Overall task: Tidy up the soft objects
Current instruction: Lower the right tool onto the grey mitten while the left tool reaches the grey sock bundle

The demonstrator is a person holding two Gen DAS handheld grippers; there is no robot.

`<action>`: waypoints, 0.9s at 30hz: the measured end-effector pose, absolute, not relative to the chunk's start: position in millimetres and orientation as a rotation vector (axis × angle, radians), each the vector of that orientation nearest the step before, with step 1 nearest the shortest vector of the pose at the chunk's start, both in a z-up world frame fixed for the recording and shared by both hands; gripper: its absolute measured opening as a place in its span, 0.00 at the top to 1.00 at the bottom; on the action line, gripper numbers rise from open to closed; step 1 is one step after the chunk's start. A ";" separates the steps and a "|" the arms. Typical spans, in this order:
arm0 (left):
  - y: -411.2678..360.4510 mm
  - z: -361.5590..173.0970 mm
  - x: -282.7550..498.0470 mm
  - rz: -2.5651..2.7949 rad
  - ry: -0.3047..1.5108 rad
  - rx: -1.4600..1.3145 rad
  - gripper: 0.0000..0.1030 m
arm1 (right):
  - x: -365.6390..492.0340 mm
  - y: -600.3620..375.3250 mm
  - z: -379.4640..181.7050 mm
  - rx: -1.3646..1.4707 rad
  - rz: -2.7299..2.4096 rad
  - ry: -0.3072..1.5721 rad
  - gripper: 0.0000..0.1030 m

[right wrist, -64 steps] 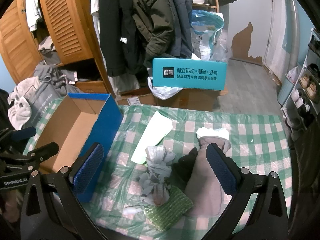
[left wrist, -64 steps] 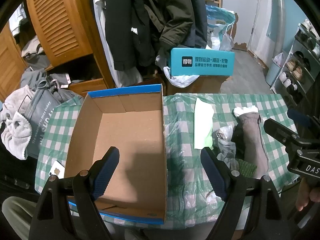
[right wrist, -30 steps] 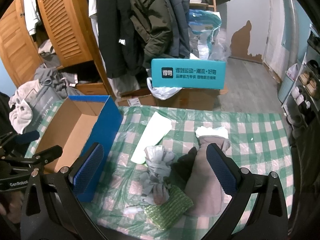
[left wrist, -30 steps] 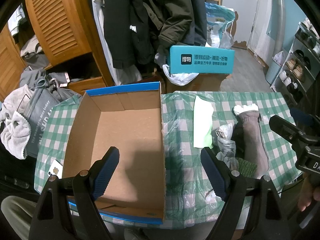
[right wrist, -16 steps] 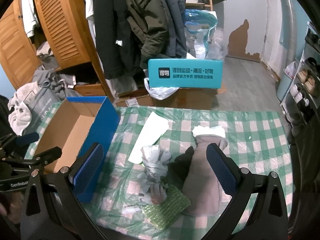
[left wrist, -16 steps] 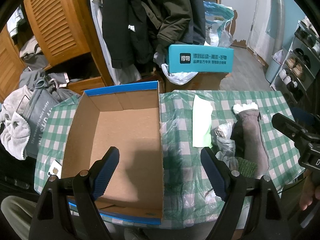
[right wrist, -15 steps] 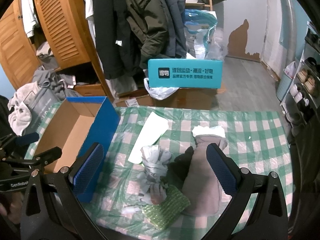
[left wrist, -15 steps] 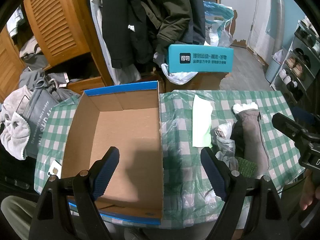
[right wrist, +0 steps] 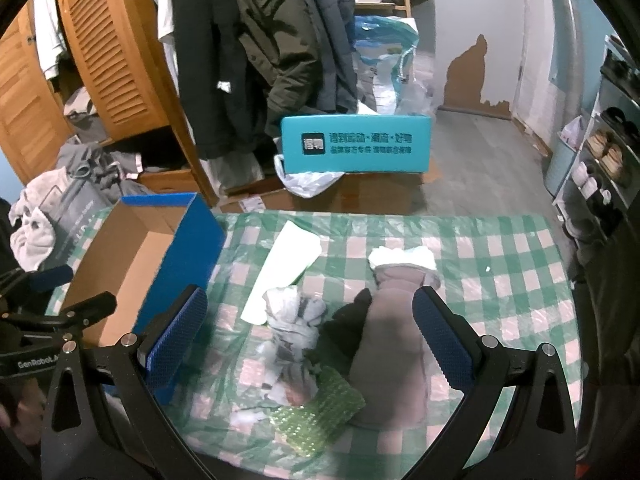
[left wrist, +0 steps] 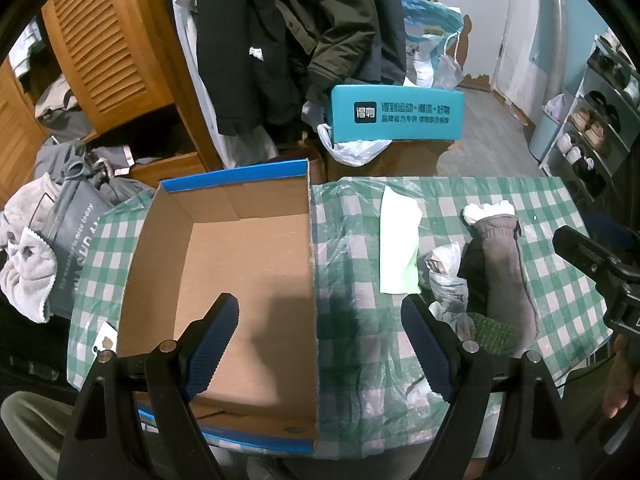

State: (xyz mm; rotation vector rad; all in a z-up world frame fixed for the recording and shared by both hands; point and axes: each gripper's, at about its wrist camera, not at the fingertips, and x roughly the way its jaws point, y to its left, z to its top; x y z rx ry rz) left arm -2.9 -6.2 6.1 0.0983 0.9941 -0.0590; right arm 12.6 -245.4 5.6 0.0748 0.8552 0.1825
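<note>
Nothing on the checked tablecloth (right wrist: 520,248) had shifted since two seconds before; only the two cameras had drifted slightly, so the right gripper (right wrist: 316,332) hung a touch higher and farther back over the pile, and the left gripper (left wrist: 320,344) stayed over the near end of the open cardboard box (left wrist: 244,264). Both tools stood spread wide with nothing between their blue pads. The box, blue outside and bare inside, held none of the soft things yet. They lay in a loose heap to its right: a long grey-brown sock with a white fleece cuff (right wrist: 394,328), a black cloth (right wrist: 340,328) tucked against its left side, a crumpled grey-white cloth (right wrist: 292,320) just beside that, and a green knitted pad (right wrist: 316,412) at the near edge, touching both the crumpled cloth and the sock's toe. A flat pale-green sheet (right wrist: 288,268) lay between heap and box. The risk, as I judged it, was a grab that closed on two overlapping pieces at once, or dragged the clear plastic film covering the cloth; the green pad, lying close to the table's near edge, could be nudged off.
</note>
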 end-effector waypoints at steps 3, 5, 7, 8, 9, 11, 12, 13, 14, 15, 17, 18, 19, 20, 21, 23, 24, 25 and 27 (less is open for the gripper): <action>-8.6 1.0 -0.2 -0.058 1.007 0.098 0.18 | 14.0 -253.4 -0.2 0.081 0.158 0.866 0.01; -11.3 -4.8 2.3 -0.056 1.019 0.103 0.18 | 16.0 -260.1 -4.7 0.088 0.139 0.878 0.01; -20.2 -10.8 11.4 -0.053 1.035 0.118 0.18 | 17.9 -267.2 -9.3 0.096 0.120 0.888 0.01; -22.3 -13.1 13.9 -0.054 1.045 0.122 0.18 | 19.0 -270.4 -11.7 0.098 0.110 0.893 0.01; -23.9 -16.6 15.6 -0.058 1.058 0.122 0.18 | 20.6 -273.5 -14.5 0.100 0.099 0.898 0.01; -28.0 -21.7 19.4 -0.072 1.082 0.119 0.18 | 22.4 -279.7 -20.2 0.100 0.081 0.907 0.01; -30.6 -23.9 22.3 -0.078 1.093 0.118 0.18 | 23.6 -283.1 -23.7 0.101 0.071 0.913 0.01; -33.7 -26.3 25.1 -0.085 1.104 0.118 0.18 | 26.0 -287.3 -27.8 0.105 0.060 0.922 0.01; -37.4 -28.1 28.4 -0.091 1.115 0.121 0.18 | 27.9 -289.5 -30.4 0.108 0.054 0.930 0.01; -41.0 -30.2 30.7 -0.096 1.125 0.125 0.18 | 29.6 -291.9 -33.8 0.112 0.047 0.939 0.01; -47.7 -35.1 34.6 -0.107 1.144 0.131 0.18 | 33.3 -296.5 -41.0 0.121 0.036 0.957 0.01; -51.3 -38.3 36.3 -0.114 1.154 0.132 0.18 | 35.4 -298.5 -45.2 0.123 0.031 0.968 0.01; -55.3 -41.6 38.2 -0.122 1.167 0.135 0.18 | 36.9 -299.6 -48.2 0.123 0.027 0.976 0.01; -59.4 -44.7 39.5 -0.128 1.181 0.138 0.18 | 38.5 -300.9 -52.2 0.123 0.023 0.985 0.01; -63.8 -47.9 41.5 -0.134 1.193 0.141 0.18 | 40.1 -302.5 -56.6 0.123 0.019 0.995 0.01; -70.2 -55.5 43.6 -0.144 1.221 0.143 0.18 | 44.5 -306.0 -64.9 0.129 0.012 1.014 0.01; -72.8 -57.7 45.6 -0.145 1.233 0.142 0.18 | 45.4 -308.0 -68.5 0.132 0.009 1.022 0.01; -75.4 -62.1 46.6 -0.148 1.247 0.139 0.18 | 46.9 -310.5 -73.6 0.140 0.005 1.034 0.01; -80.4 -68.1 50.0 -0.149 1.265 0.138 0.18 | 49.8 -315.6 -83.4 0.165 0.003 1.061 0.01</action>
